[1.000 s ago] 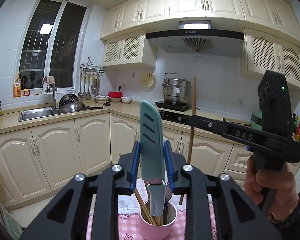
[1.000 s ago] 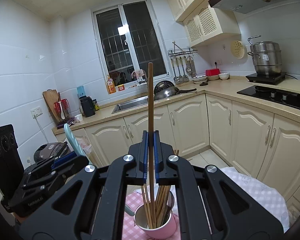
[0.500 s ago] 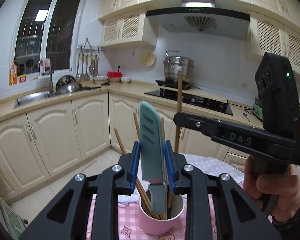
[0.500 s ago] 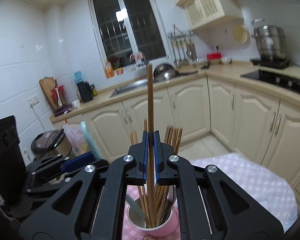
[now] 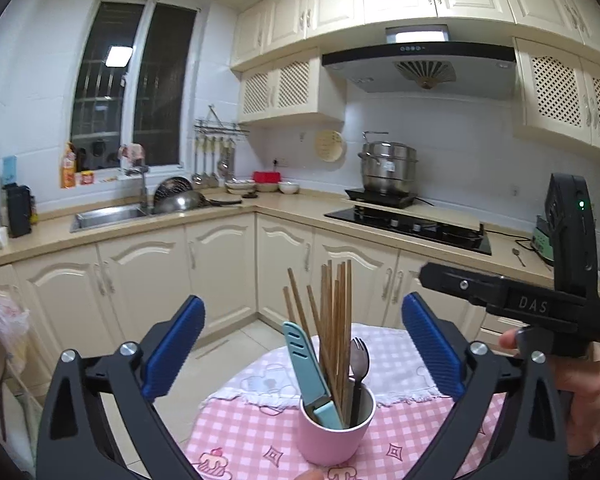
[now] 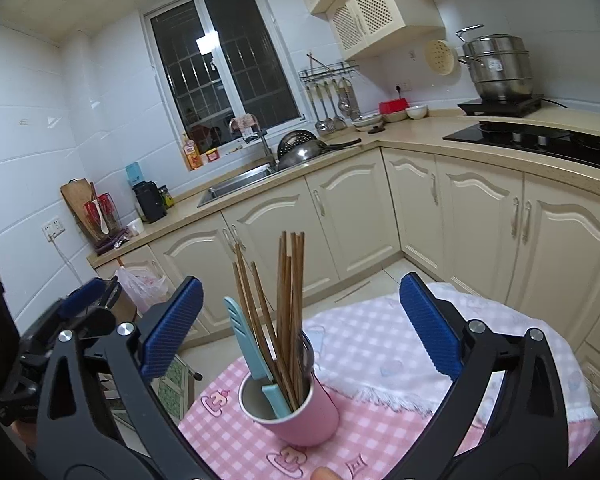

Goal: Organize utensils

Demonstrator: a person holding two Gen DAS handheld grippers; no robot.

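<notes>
Both the left gripper (image 5: 302, 354) and the right gripper (image 6: 298, 324) hang with their blue-padded fingers spread wide, holding nothing, each aimed at the pink cup (image 5: 336, 426) on the pink checked tablecloth (image 5: 412, 436). The cup holds a bundle of wooden chopsticks (image 5: 334, 320) standing nearly upright, a teal sheathed knife (image 5: 306, 368) leaning toward the left gripper's side, and a dark spork (image 5: 358, 372) beside the chopsticks.
</notes>
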